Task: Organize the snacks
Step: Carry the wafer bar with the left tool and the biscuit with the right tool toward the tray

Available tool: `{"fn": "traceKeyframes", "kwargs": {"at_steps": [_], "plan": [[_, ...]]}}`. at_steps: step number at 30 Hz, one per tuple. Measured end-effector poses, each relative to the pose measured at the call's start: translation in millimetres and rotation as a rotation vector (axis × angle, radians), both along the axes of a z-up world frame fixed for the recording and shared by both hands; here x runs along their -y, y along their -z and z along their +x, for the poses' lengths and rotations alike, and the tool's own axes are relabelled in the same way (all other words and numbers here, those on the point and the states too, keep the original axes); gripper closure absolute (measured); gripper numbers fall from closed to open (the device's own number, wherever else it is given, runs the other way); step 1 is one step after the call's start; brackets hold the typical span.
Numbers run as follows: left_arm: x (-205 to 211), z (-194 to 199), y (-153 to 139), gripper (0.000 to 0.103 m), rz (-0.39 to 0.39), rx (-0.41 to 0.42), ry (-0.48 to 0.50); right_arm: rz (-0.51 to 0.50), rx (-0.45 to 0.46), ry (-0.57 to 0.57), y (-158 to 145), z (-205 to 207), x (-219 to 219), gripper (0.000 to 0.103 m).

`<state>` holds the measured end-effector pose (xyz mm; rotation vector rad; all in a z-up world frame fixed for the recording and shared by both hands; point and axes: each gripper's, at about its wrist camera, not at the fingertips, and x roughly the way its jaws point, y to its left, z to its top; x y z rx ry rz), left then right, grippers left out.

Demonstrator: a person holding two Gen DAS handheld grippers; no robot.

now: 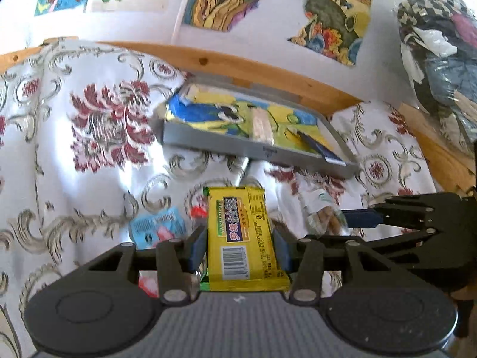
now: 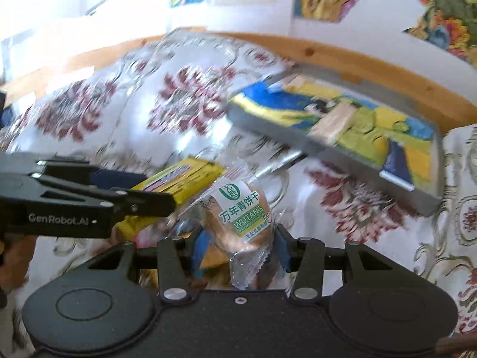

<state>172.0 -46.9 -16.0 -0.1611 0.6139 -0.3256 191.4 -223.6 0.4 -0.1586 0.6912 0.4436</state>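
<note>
My left gripper [image 1: 240,249] is shut on a yellow snack bar [image 1: 241,232], held lengthwise above the floral cloth. In the right wrist view the same yellow snack bar [image 2: 179,183] shows at the left, clamped in the left gripper [image 2: 155,194]. My right gripper [image 2: 240,249] is shut on a clear-wrapped biscuit pack [image 2: 241,217] with a green and white label. In the left wrist view the biscuit pack [image 1: 323,213] sits at the right with the right gripper [image 1: 360,219] on it. A grey tray [image 1: 262,152] with a colourful bottom lies beyond, holding a pale wafer pack [image 1: 262,125].
A white cloth with red flowers [image 1: 98,137] covers the surface. A light-blue snack packet [image 1: 158,226] and a red-tipped one [image 1: 198,211] lie under the left gripper. A wooden rail [image 1: 253,68] runs behind the tray. Bagged clothes [image 1: 441,56] hang at the far right.
</note>
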Motion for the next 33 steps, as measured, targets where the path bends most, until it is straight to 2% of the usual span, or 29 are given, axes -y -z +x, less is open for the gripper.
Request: {"fn": "traceKeyframes", "kwargs": {"at_steps": [7, 16, 23, 28, 33], "plan": [[2, 28, -9, 0.054, -0.017, 0.000, -0.056, 0.048, 0.131, 0.167, -10, 14, 17, 0.054], [24, 64, -9, 0.054, -0.039, -0.021, -0.082, 0.080, 0.189, 0.296, -5, 29, 51, 0.054], [55, 87, -27, 0.054, -0.069, 0.054, -0.082, 0.168, 0.234, 0.397, -13, 39, 78, 0.054], [77, 106, -38, 0.054, -0.091, 0.107, -0.100, 0.152, 0.304, 0.451, -14, 50, 90, 0.054], [102, 134, -43, 0.054, -0.072, 0.119, -0.088, 0.171, 0.295, 0.515, -6, 73, 102, 0.054]]}}
